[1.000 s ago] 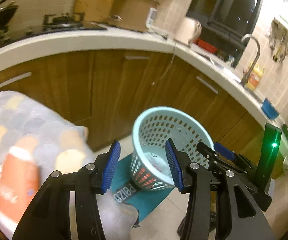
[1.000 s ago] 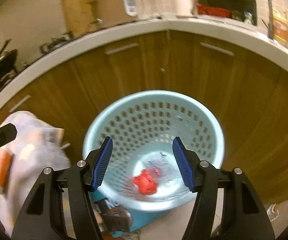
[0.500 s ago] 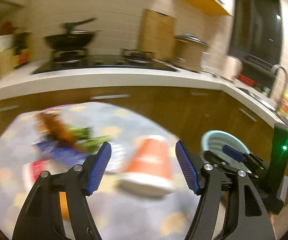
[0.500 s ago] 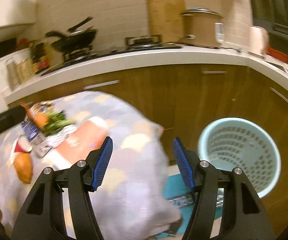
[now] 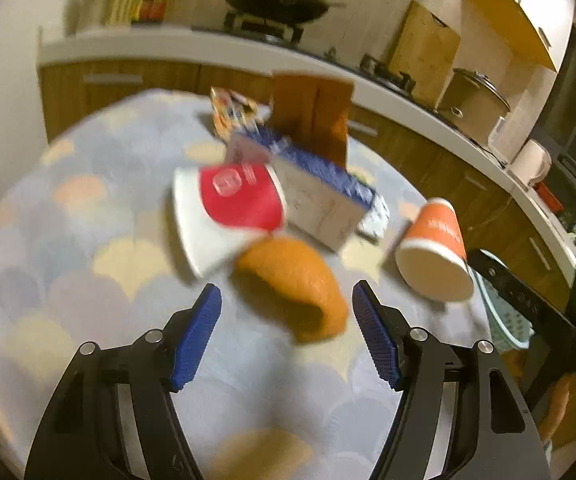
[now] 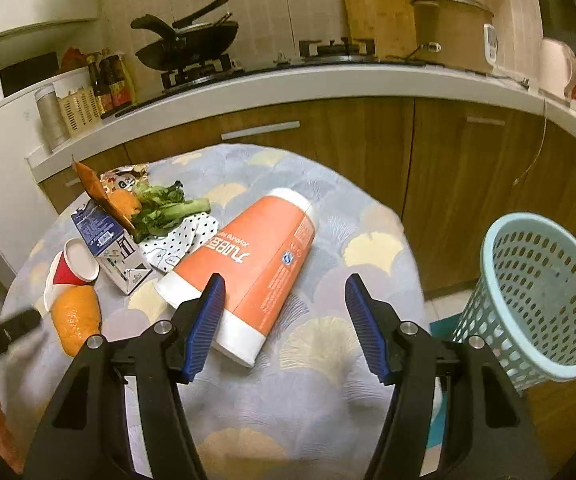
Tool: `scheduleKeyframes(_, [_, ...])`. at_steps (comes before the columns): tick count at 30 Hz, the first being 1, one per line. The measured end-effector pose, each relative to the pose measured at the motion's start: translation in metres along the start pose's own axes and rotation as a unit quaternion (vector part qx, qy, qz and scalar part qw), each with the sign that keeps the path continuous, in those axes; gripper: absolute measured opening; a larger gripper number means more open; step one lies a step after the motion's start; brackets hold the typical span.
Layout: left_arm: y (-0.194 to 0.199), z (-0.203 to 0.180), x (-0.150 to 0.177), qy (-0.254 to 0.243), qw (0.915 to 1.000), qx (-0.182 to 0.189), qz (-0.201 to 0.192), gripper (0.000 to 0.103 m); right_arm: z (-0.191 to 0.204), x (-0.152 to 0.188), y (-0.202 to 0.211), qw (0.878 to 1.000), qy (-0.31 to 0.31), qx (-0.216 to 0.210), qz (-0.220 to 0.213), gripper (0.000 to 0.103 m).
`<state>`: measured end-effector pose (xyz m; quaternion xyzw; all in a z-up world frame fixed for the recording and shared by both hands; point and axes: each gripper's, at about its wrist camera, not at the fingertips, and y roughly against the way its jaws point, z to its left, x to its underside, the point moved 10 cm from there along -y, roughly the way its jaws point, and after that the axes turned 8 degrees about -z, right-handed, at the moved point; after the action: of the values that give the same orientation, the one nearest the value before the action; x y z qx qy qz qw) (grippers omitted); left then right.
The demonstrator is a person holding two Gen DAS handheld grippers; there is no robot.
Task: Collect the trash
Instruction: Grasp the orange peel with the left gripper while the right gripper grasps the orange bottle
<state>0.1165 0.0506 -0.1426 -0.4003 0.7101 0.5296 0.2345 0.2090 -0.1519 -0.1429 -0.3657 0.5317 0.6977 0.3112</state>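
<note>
Trash lies on a round table with a pastel cloth [image 6: 319, 360]. My left gripper [image 5: 288, 316] is open and empty, just short of an orange peel [image 5: 291, 288]. Behind the peel lie a red-and-white paper cup [image 5: 232, 208], a blue-and-white carton [image 5: 319, 196] and a brown paper scrap [image 5: 311, 112]. My right gripper [image 6: 282, 316] is open and empty above a big orange paper cup [image 6: 256, 264] lying on its side; it also shows in the left wrist view [image 5: 435, 256]. The peel [image 6: 76, 316], small cup [image 6: 74, 268], carton [image 6: 108, 244] and greens [image 6: 164, 208] lie to its left. The light blue basket [image 6: 535, 300] stands on the floor at right.
A wooden kitchen counter [image 6: 327, 84] curves behind the table, with a wok [image 6: 192, 44], a rice cooker [image 6: 451, 28] and a cutting board [image 6: 375, 4]. A spotted white cloth [image 6: 180, 240] lies under the greens. The right gripper's body [image 5: 527, 300] shows at the left view's right edge.
Both grippers swung left from the basket to above the table. The left now faces the orange peel, the right the big orange cup. Both stayed open.
</note>
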Motion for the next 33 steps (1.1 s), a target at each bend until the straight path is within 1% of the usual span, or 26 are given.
scheduleKeyframes(2, [-0.006,-0.007,0.005,0.002,0.9999,0.007,0.01,0.066,0.0,-0.002,-0.003,1.0,-0.01,-0.004,0.005,0.068])
scheduleKeyframes(5, [-0.017,-0.013,0.008,0.0,0.9998,0.003,0.019,0.064,0.0,-0.006,-0.008,1.0,-0.022,-0.006,0.014,0.068])
scheduleKeyframes(8, [-0.027,-0.011,0.012,0.004,0.9997,-0.01,0.022,0.056,0.002,-0.008,-0.018,0.999,-0.029,-0.009,0.026,0.068])
scheduleKeyframes(9, [-0.029,-0.009,0.012,0.006,0.9996,-0.013,0.023,0.049,0.004,-0.008,-0.022,0.999,-0.032,-0.013,0.03,0.068])
scheduleKeyframes(11, [-0.032,-0.007,0.013,0.011,0.9995,-0.017,0.024,0.046,0.008,-0.007,-0.027,0.998,-0.039,-0.02,0.034,0.068])
scheduleKeyframes(13, [-0.032,-0.009,0.012,0.01,0.9996,-0.013,0.023,0.034,0.013,-0.008,-0.033,0.998,-0.043,-0.028,0.042,0.068])
scheduleKeyframes(15, [-0.033,-0.011,0.014,0.008,0.9996,-0.011,0.025,0.029,0.019,-0.009,-0.038,0.997,-0.048,-0.036,0.05,0.068])
scheduleKeyframes(17, [-0.032,-0.016,0.015,0.001,0.9997,-0.008,0.022,0.021,0.024,-0.007,-0.044,0.996,-0.053,-0.043,0.061,0.068])
scheduleKeyframes(18, [-0.031,-0.019,0.015,-0.001,0.9998,-0.002,0.021,0.014,0.026,-0.006,-0.046,0.995,-0.054,-0.044,0.065,0.069])
scheduleKeyframes(21, [-0.032,-0.021,0.015,-0.008,0.9998,-0.004,0.018,0.012,0.031,-0.003,-0.052,0.994,-0.06,-0.048,0.072,0.07])
scheduleKeyframes(28, [-0.029,-0.03,0.018,-0.016,0.9998,0.003,0.013,0.006,0.032,0.0,-0.056,0.991,-0.079,-0.058,0.087,0.07])
scheduleKeyframes(31, [-0.026,-0.033,0.019,-0.018,0.9998,0.006,0.011,0.006,0.034,0.0,-0.053,0.992,-0.066,-0.056,0.087,0.067])
scheduleKeyframes(32, [-0.025,-0.035,0.02,-0.017,0.9997,0.01,0.011,0.006,0.036,-0.001,-0.05,0.993,-0.059,-0.054,0.083,0.065])
scheduleKeyframes(33, [-0.024,-0.038,0.02,-0.018,0.9997,0.015,0.009,0.006,0.037,-0.004,-0.045,0.995,-0.052,-0.054,0.073,0.061])
